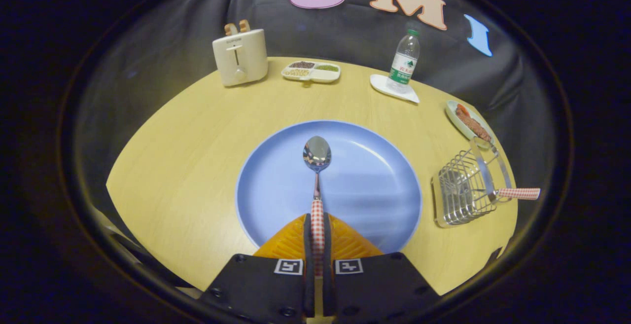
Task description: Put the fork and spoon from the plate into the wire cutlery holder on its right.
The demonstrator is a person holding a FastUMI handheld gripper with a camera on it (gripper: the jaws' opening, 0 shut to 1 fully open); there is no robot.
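My gripper (317,225) is shut on the red-checked handle of the spoon (317,159). The spoon points straight ahead from between the fingers, its steel bowl over the middle of the blue plate (374,186). Whether the spoon rests on the plate or hangs just above it I cannot tell. To the right of the plate stands the wire cutlery holder (463,191). The fork (498,181) lies in the holder, its checked handle sticking out to the right over the rim.
A cream toaster (240,57) stands at the table's far left. Beside it is a divided dish of grains (311,71). A water bottle (404,61) stands on a white coaster, and a small plate with food (469,122) lies behind the holder.
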